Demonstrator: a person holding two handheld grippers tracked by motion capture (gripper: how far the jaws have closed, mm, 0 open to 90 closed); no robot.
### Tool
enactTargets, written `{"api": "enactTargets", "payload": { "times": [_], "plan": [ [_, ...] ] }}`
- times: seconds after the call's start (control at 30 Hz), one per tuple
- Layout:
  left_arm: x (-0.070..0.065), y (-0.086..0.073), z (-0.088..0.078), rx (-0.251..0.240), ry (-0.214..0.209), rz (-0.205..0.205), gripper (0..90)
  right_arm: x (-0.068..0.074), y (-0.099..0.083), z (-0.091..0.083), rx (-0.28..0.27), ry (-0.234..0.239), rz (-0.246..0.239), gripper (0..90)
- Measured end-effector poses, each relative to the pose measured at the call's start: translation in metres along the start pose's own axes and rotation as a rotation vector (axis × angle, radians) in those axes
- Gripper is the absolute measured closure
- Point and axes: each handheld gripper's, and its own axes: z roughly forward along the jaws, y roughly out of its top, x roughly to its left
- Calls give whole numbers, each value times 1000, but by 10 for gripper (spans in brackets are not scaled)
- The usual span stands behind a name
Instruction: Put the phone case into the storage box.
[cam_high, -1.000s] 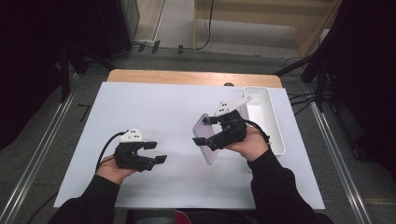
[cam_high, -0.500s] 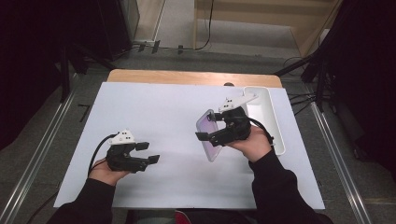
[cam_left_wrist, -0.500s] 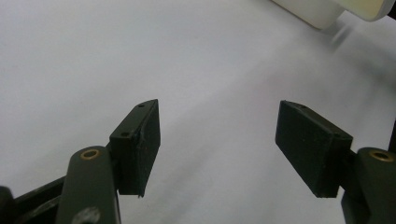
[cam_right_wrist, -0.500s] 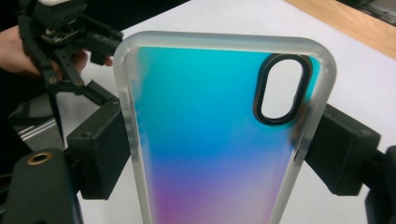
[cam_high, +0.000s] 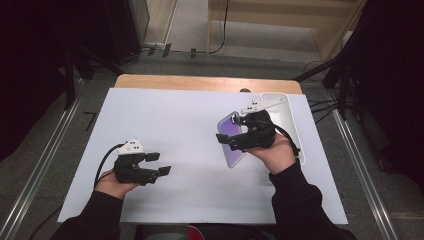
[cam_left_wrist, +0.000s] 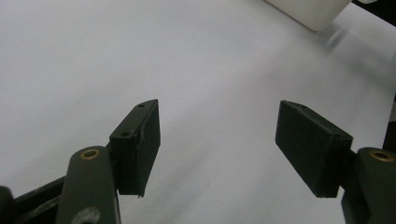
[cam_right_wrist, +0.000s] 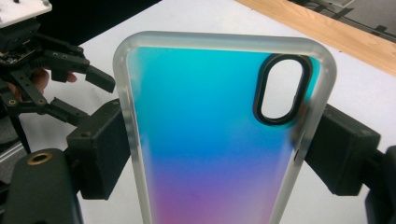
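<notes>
the right claw pinches a glossy, round-cornered phone case, blue fading to pink with a frosted rim, above the matte white table; the left claw is spread, empty.

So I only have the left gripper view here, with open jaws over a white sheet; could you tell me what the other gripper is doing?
Observer: The right gripper is shut on a phone case, its pads pressing the two long edges.
Operator: Thank you. What does the case look like?
Observer: Frosted clear rim, a back fading from cyan through blue to pink, and a black-ringed oval camera cutout.
Operator: And is there somewhere nearby to put it?
Observer: A white tray sits at the table's right edge, just beyond the right hand.
</notes>
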Motion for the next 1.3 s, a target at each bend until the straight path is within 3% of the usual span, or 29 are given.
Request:
{"api": "enactTargets", "payload": {
  "times": [0.7, 1.3],
  "plan": [
    [2, -1, 0, 1, -17, -25, 308, -11, 7, -36, -53, -55, 37, 148],
    [4, -1, 0, 0, -19, -31, 308, -33, 2, -67, -93, -156, 88, 148]
  ]
}}
